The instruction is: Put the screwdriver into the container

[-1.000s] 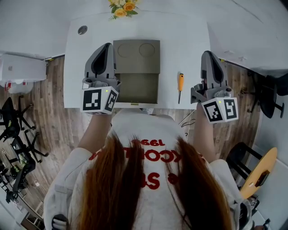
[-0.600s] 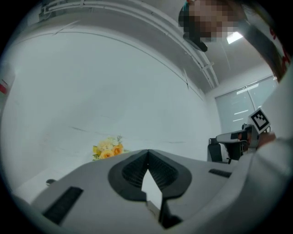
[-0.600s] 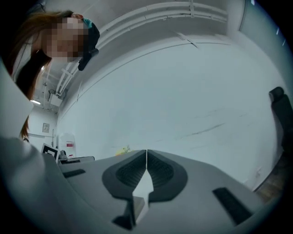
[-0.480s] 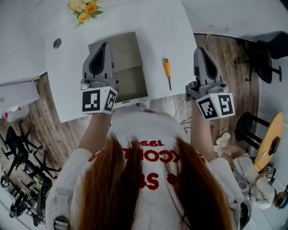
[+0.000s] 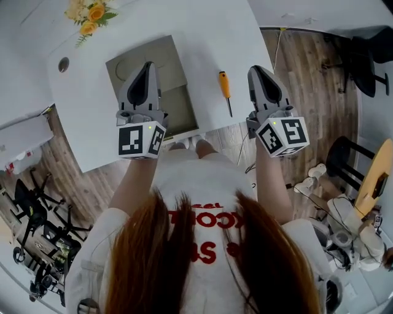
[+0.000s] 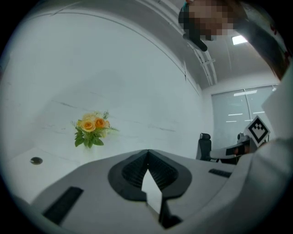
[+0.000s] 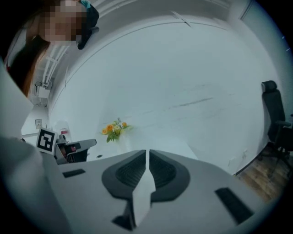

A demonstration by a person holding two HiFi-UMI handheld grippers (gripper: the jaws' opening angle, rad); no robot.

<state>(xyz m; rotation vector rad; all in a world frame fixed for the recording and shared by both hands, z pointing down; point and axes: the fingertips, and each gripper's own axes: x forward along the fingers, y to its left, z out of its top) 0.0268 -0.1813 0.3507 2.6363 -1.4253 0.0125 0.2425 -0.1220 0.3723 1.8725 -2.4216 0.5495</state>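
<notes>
A screwdriver (image 5: pixel 225 89) with an orange handle lies on the white table (image 5: pixel 209 37), its shaft pointing to the near edge. To its left sits the olive-grey container (image 5: pixel 174 52), open, with a sunken tray part (image 5: pixel 183 109). My left gripper (image 5: pixel 147 64) hovers over the container's left side, shut and holding nothing. My right gripper (image 5: pixel 255 68) hangs just right of the screwdriver, by the table's right edge, also shut and bare. In the left gripper view the left gripper (image 6: pixel 147 151) has its tips together; in the right gripper view the right gripper (image 7: pixel 147 151) looks the same.
A bunch of orange and yellow flowers (image 5: pixel 86 12) stands at the table's far left, near a round cable hole (image 5: pixel 63 64). Black chairs (image 5: pixel 362 55) stand on the wood floor to the right. A person's knees are at the table's near edge.
Both grippers have come lower toward the table. The right one now sits closer to the screwdriver. The head view has swung, so the table looks turned.
</notes>
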